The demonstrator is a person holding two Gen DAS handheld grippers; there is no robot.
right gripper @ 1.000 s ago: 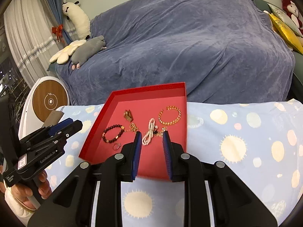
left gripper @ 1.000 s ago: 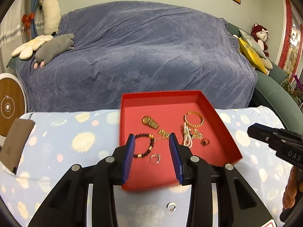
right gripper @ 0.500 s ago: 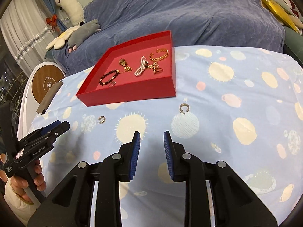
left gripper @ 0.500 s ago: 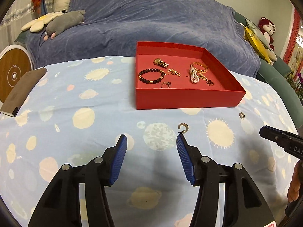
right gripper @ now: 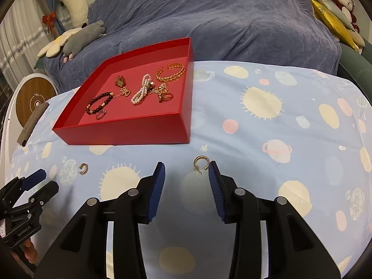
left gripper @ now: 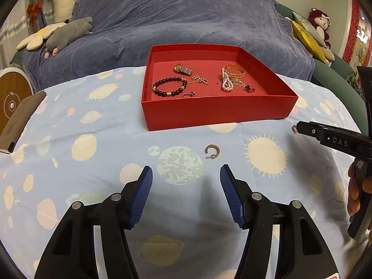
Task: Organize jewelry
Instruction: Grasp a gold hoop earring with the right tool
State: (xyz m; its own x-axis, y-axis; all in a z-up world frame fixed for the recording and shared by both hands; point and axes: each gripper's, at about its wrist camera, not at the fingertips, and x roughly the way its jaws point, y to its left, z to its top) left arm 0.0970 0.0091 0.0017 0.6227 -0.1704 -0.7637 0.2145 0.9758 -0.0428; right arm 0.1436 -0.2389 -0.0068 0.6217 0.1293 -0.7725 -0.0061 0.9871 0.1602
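Matt red card tray (left gripper: 216, 110), soft printed cotton-like cloth (left gripper: 93, 153) over the surface, shiny gold metal hoop earring (right gripper: 201, 162), glossy pearl beads (right gripper: 140, 90), plush velvety blue sofa throw (left gripper: 176, 23), ribbed blue pads (right gripper: 159, 187) on matt black plastic tongs.

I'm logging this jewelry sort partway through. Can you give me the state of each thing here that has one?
Red tray: open-topped, several pieces inside.
Left hoop earring: loose on the cloth, outside the tray.
Right hoop earring: loose on the cloth, outside the tray.
Left claw: opening, nothing between its jaws.
Right claw: opening, nothing gripped.
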